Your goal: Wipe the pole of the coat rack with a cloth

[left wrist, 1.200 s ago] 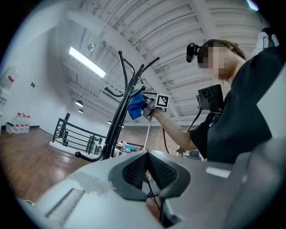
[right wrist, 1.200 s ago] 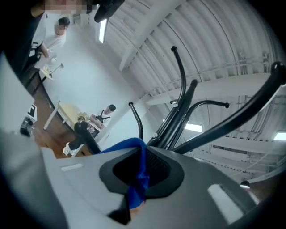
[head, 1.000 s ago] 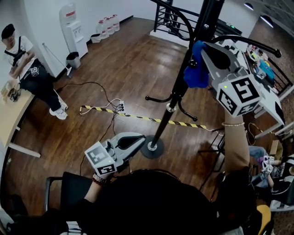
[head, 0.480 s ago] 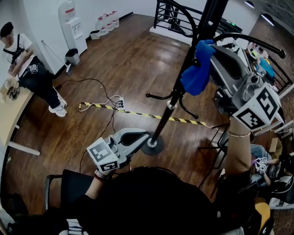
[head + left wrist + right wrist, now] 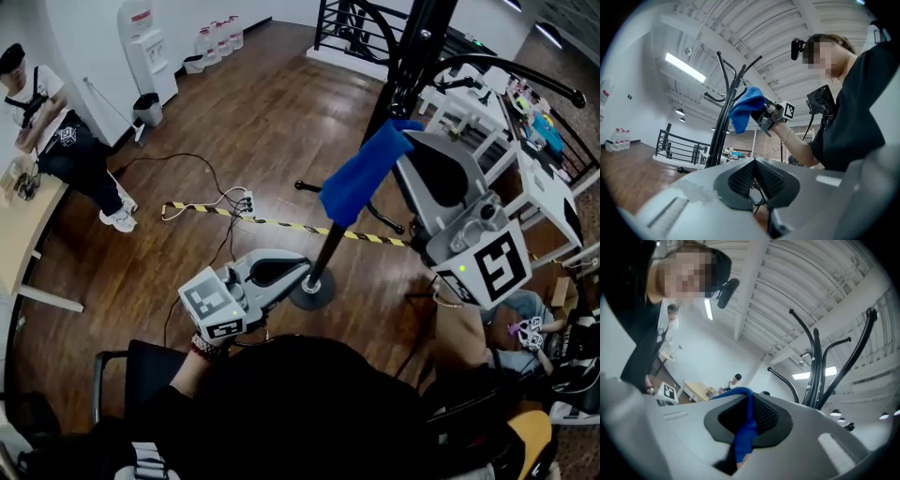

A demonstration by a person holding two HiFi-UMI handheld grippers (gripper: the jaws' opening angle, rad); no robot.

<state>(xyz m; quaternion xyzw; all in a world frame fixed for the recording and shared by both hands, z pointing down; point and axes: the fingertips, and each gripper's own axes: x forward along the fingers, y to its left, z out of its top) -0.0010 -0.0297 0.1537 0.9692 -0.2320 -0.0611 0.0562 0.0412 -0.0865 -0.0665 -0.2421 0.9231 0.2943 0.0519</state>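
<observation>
Head view puts the blue cloth (image 5: 361, 178) near the centre, clenched in the right gripper (image 5: 405, 150) and hanging toward 8 o'clock from its jaws. It lies across the black pole (image 5: 405, 70), about halfway up. Whether it presses on the metal I cannot tell; in the left gripper view the cloth (image 5: 745, 112) sits just beside the pole (image 5: 723, 126), at its 3 o'clock.

This looks like mid-wipe, a stroke along the shaft. The next move calls for firm contact and a slide along the pole, steering clear of the curved hooks. The left gripper (image 5: 298, 272) waits low at 7 o'clock near the pole's foot, jaws clenched on nothing.

The cloth is soft, bunched and limp.
</observation>
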